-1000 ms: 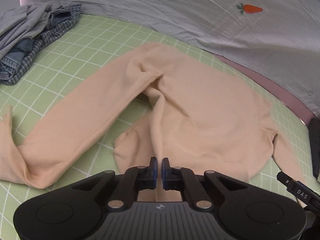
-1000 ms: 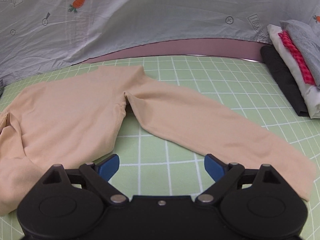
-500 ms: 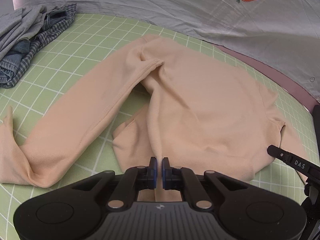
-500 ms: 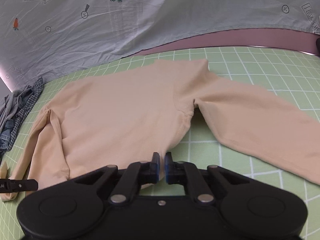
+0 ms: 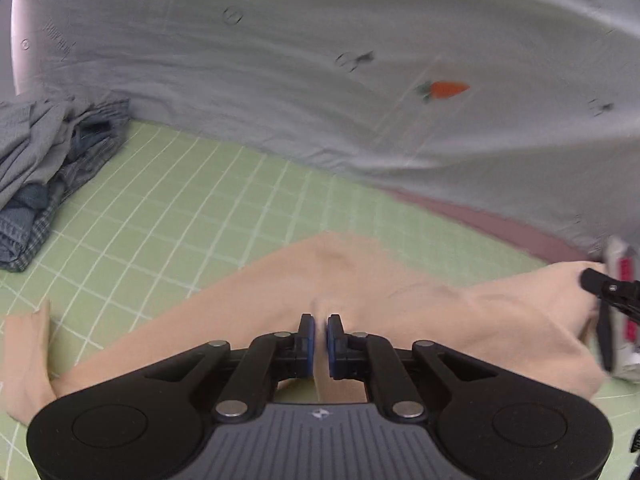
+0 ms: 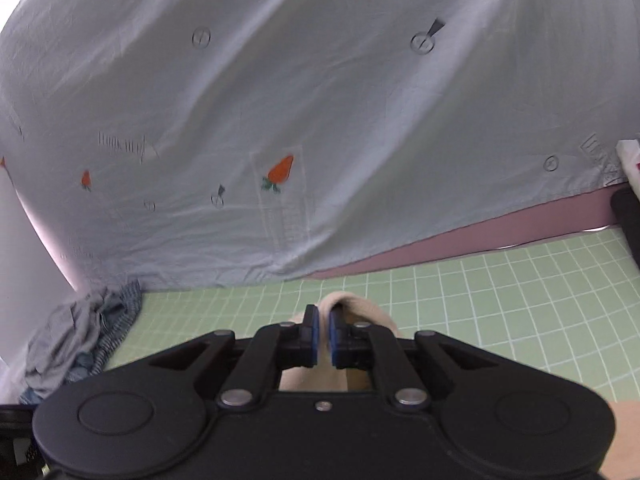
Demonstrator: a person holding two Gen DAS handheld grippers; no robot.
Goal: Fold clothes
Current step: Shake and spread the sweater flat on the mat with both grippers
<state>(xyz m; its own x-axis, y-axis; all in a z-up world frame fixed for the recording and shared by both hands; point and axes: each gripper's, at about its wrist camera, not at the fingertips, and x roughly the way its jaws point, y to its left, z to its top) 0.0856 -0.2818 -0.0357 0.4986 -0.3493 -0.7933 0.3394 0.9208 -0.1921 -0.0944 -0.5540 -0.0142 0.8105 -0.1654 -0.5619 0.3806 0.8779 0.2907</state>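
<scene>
Both claws, left (image 5: 318, 336) and right (image 6: 323, 334), pinch the shirt (image 5: 400, 312); lift evenly, keep the hem taut, fold toward the collar.

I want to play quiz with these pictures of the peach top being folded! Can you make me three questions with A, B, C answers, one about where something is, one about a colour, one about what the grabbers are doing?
1. Where is the pile of rumpled clothes on the mat?
A. far left corner
B. middle
C. far right corner

2. What colour is the mat?
A. blue
B. green with white lines
C. red

3. What are the left gripper and right gripper doing?
A. both empty
B. both pinching the peach top
C. only one pinching

Answers: A, the pile sits left against the grey sheet; B, pale green grid; C is wrong, B: cloth shows between each pair of pads.
</scene>
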